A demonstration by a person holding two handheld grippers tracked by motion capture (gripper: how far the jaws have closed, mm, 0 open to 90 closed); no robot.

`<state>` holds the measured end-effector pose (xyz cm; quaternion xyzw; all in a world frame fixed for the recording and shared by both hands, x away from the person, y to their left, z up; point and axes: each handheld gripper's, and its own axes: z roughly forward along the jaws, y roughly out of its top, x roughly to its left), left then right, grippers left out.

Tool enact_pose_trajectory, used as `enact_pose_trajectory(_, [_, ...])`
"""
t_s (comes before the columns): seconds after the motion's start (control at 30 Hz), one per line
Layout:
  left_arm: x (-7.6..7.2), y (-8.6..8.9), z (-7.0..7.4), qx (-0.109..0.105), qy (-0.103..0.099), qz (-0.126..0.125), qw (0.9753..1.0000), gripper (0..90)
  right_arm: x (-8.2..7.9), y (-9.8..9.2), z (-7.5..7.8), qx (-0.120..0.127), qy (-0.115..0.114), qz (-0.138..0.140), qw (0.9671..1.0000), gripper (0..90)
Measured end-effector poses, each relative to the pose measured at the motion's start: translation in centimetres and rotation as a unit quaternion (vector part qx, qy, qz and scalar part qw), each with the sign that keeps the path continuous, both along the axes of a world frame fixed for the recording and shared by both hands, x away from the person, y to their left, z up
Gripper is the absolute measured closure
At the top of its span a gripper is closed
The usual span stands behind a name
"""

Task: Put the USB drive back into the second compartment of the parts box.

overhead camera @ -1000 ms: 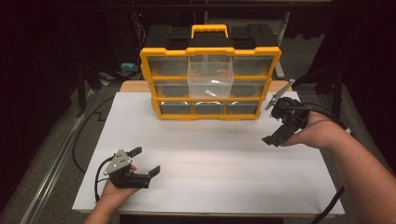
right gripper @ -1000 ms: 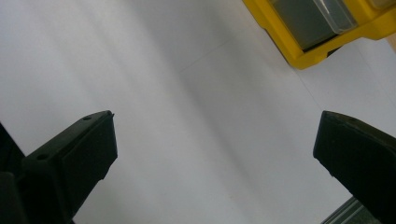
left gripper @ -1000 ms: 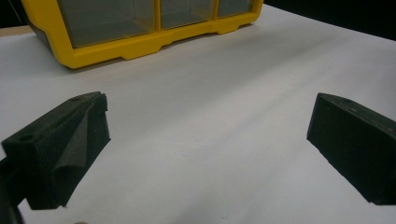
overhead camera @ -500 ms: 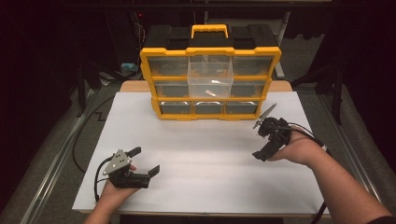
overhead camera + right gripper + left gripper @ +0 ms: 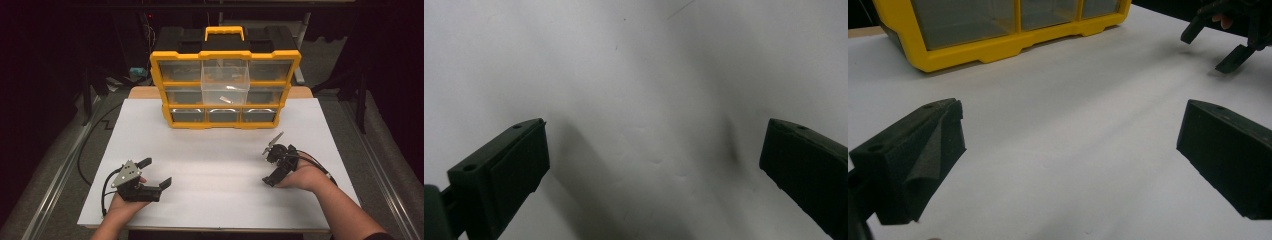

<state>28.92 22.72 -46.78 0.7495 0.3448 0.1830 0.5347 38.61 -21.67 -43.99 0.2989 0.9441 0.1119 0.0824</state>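
So both grippers sit on the white desk (image 5: 220,150), fingers wide and empty: left gripper (image 5: 156,173) around 7 o'clock, right gripper (image 5: 270,165) at 4, yellow organizer (image 5: 226,89) at 12, one drawer probably pulled out.

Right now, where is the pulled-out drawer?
In the high view, the clear drawer sticks out of the yellow organizer at the top row's centre, at the white table's far edge.

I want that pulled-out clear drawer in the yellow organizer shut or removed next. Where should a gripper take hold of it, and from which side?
Grip the clear drawer at its front wall's top edge, probably coming from the front and above. It juts out of the yellow organizer toward the person, open on top, so a jaw can likely slip inside. The right gripper is open and nearer.
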Motion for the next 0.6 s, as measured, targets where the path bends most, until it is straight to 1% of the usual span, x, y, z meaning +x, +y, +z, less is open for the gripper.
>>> enact_pose_trajectory(0.03, [0.0, 0.0, 0.0, 0.0, 0.0, 0.001, 1.0, 0.1, -0.1, 0.0, -0.2, 0.004, -0.003, -0.001, 1.0, 0.0])
enact_pose_trajectory(0.1, [0.0, 0.1, 0.0, -0.001, 0.0, 0.003, 1.0, 0.1, -0.2, -0.1, -0.5, 0.022, -0.011, -0.008, 0.9997, 0.0])
enact_pose_trajectory(0.13, [0.0, 0.1, 0.0, -0.002, 0.0, 0.004, 1.0, 0.0, -0.3, -0.2, -0.6, 0.025, -0.014, -0.011, 0.9995, 0.0])
enact_pose_trajectory(0.17, [0.0, 0.1, 0.0, -0.002, 0.0, 0.004, 1.0, 0.0, -0.4, -0.3, -0.7, 0.036, -0.021, -0.015, 0.999, 0.0])
enact_pose_trajectory(0.23, [0.0, 0.1, 0.0, -0.001, 0.0, 0.004, 1.0, 0.0, -0.6, -0.5, -0.8, 0.056, -0.028, -0.023, 0.9978, 0.0])
enact_pose_trajectory(0.27, [0.0, 0.1, 0.0, -0.002, 0.002, 0.004, 1.0, 0.0, -0.8, -0.6, -0.9, 0.06, -0.035, -0.026, 0.9972, 0.0])
enact_pose_trajectory(0.33, [0.0, 0.1, 0.0, -0.003, 0.004, 0.005, 1.0, 0.0, -1.1, -0.7, -1.1, 0.078, -0.052, -0.03, 0.9952, 0.0])
enact_pose_trajectory(0.4, [0.1, 0.1, 0.1, -0.003, 0.005, 0.006, 1.0, 0.0, -1.4, -0.9, -1.2, 0.098, -0.069, -0.037, 0.9921, 0.0])
enact_pose_trajectory(0.47, [0.1, 0.2, 0.1, -0.008, 0.006, 0.007, 0.9999, 0.0, -1.6, -1.1, -1.5, 0.117, -0.084, -0.044, 0.9887, 0.0])
enact_pose_trajectory(0.53, [0.1, 0.2, 0.1, -0.012, 0.007, 0.01, 0.9999, 0.0, -1.9, -1.2, -1.7, 0.139, -0.096, -0.055, 0.9842, 0.0])
enact_pose_trajectory(0.6, [0.1, 0.2, 0.1, -0.012, 0.007, 0.01, 0.9999, 0.0, -2.1, -1.2, -2.0, 0.154, -0.111, -0.063, 0.9799, 0.0])
